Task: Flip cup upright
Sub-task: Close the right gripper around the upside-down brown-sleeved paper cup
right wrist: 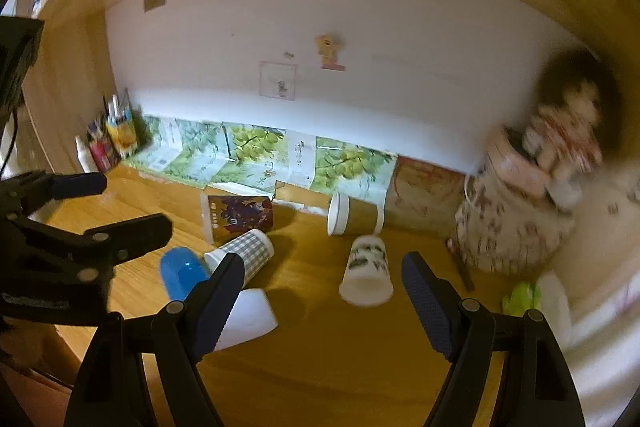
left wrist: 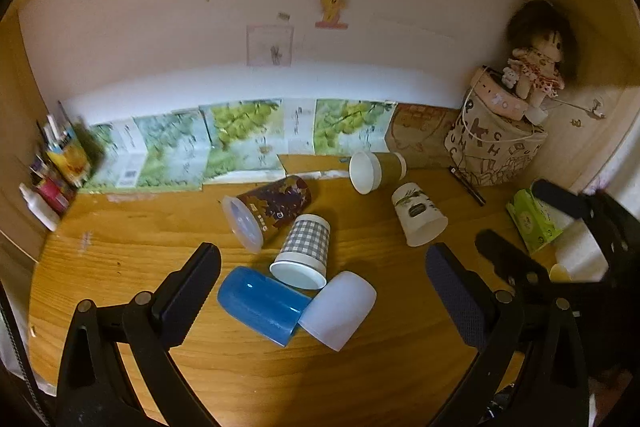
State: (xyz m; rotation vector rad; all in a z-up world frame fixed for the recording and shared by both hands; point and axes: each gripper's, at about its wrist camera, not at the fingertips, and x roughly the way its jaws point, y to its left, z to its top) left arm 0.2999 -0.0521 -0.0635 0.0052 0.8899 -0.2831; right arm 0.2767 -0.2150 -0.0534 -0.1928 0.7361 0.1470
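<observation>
Left claw (left wrist: 322, 275): fingers spread apart, empty, above the blue plastic tumbler (left wrist: 262, 305) lying on its side.
Right claw (right wrist: 322, 291): spread apart, empty.
White leaf-print paper cup (right wrist: 366, 277): mouth down on the wooden worktop (right wrist: 340, 367), between the right claw's fingers.

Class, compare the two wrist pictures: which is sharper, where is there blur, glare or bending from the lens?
Left wrist view: mostly sharp; the doll is crisp, a bright glint sits on the blue cup, and the desk edge bows. Right wrist view: the doll and right side smear with motion blur; the dark round lens border shows in both.
</observation>
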